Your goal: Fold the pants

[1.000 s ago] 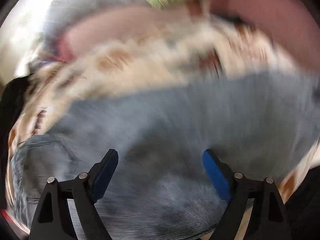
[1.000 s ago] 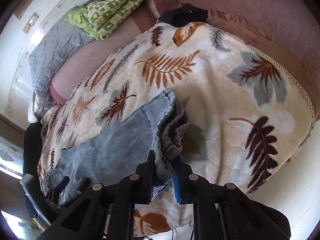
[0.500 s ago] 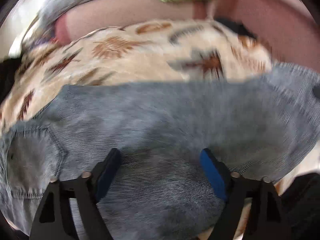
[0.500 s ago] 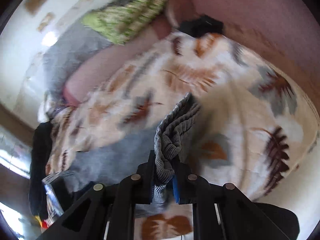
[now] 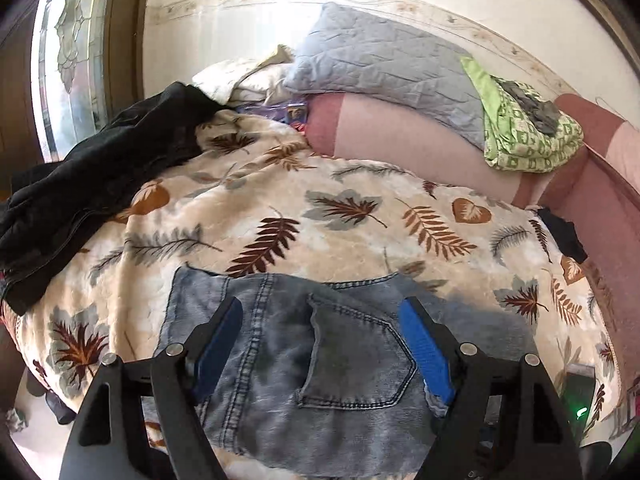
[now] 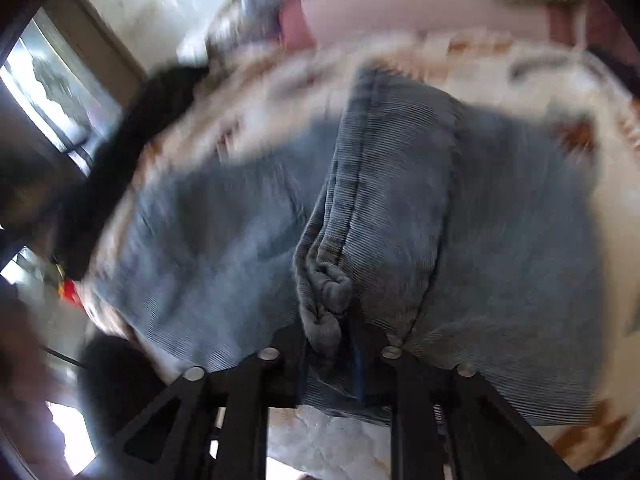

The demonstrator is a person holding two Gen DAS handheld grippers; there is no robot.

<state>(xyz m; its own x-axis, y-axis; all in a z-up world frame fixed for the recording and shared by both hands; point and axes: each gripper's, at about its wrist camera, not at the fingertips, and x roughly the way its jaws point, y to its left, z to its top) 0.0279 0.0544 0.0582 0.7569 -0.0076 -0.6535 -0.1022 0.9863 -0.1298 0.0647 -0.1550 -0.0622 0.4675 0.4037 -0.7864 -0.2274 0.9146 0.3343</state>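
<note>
Grey-blue denim pants (image 5: 340, 380) lie on a leaf-patterned blanket (image 5: 320, 216) on a bed. In the left wrist view the waist end with a back pocket faces up. My left gripper (image 5: 320, 344) is open and empty, hovering just above that pocket. In the blurred right wrist view my right gripper (image 6: 330, 344) is shut on a bunched fold of the pants (image 6: 360, 200) and holds it over the rest of the denim.
A black garment (image 5: 92, 184) lies on the bed's left side. A grey quilted pillow (image 5: 384, 68) and a green patterned cloth (image 5: 524, 136) rest on the pink headboard cushion (image 5: 400, 140). A small dark item (image 5: 564, 236) sits at the right edge.
My right gripper has carried the pinched pant end leftward over the rest of the pants. My left gripper stayed open and drew back, so the waist and pocket show.
</note>
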